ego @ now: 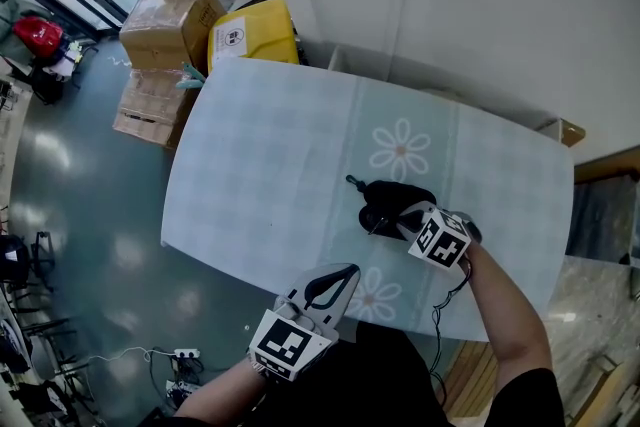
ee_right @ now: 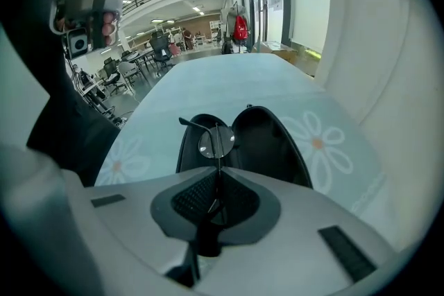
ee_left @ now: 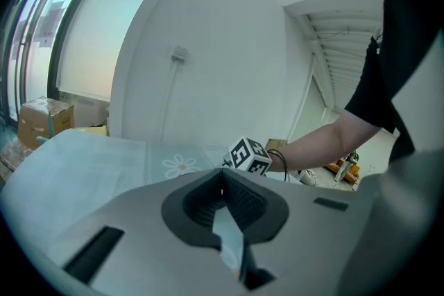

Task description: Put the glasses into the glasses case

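- The right gripper (ee_right: 217, 175) has its fingers shut tight on the glasses (ee_right: 216, 142), gripping the thin frame edge-on.
- In the right gripper view, one round lens and a dark temple arm stick out past the fingertips.
- The glasses hang right over the glasses case (ee_right: 269, 143), which lies open on the desk (ee_right: 229, 80) with both black halves facing up. It is not clear whether the frame touches the case.
- In the head view, the right gripper (ego: 402, 220) reaches in from the near right, and the case (ego: 398, 194) sits just beyond it. The case lies between two daisy prints on the pale blue desk (ego: 270, 145) cover.
- The left gripper (ego: 336, 283) is held low at the near edge of the desk, apart from the case.
- In its own view, the left gripper (ee_left: 222, 180) has its fingers together at the tips with nothing between them. The right gripper's marker cube (ee_left: 248, 154) shows past them.
- Cardboard boxes (ego: 168, 17) and a yellow box (ego: 254, 31) stand on the floor beyond the far left corner of the desk.
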The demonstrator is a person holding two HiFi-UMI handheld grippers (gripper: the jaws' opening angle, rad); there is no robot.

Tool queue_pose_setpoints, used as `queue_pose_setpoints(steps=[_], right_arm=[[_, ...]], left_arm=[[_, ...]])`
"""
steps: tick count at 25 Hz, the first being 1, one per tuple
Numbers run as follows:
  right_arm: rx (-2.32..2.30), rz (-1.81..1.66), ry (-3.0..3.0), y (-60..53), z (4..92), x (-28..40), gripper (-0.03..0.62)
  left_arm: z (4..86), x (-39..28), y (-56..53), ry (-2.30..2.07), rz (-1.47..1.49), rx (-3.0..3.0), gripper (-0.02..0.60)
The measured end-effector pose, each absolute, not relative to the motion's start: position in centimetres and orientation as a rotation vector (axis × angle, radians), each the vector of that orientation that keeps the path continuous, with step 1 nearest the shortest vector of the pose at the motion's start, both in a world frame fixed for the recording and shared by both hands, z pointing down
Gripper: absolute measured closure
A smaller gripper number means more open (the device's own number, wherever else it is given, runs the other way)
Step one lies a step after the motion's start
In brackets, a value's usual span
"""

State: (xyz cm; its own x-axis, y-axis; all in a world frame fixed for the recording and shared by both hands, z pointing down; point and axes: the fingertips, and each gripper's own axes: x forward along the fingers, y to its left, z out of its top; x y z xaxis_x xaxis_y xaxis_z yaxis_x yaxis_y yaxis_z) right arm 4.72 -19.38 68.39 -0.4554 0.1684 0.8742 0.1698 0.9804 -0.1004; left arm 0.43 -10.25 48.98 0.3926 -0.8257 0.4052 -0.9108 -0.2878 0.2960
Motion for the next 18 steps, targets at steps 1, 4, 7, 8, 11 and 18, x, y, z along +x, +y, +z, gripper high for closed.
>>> queue_pose_setpoints(steps=[1,4,7,8,11,18], right_arm=[[-0.237,-0.002,-2.051,-19.4,68.5,4.7,0.560],[-0.243,-0.003,-2.047,-19.3,68.6,4.8,0.557],[-0.259,0.004,-2.038,-19.1,68.6,5.0,0.531],[-0.262,0.004,-2.035,-19.1,68.7,5.0,0.519],[-0.258,-0.006,-2.039,-19.1,68.6,5.0,0.517],[-0.211,-0.028,-2.089,-19.6,67.0,5.5,0.491]], left_arm=[[49.0,0.5,-10.2,-1.486,0.238,2.178,0.555],[49.0,0.6,-10.2,-1.483,0.238,2.181,0.555],[48.8,0.7,-10.1,-1.487,0.240,2.182,0.555],[48.8,0.8,-10.1,-1.490,0.240,2.183,0.555],[48.8,0.9,-9.9,-1.490,0.249,2.189,0.555],[48.2,1.7,-9.6,-1.499,0.250,2.205,0.555]])
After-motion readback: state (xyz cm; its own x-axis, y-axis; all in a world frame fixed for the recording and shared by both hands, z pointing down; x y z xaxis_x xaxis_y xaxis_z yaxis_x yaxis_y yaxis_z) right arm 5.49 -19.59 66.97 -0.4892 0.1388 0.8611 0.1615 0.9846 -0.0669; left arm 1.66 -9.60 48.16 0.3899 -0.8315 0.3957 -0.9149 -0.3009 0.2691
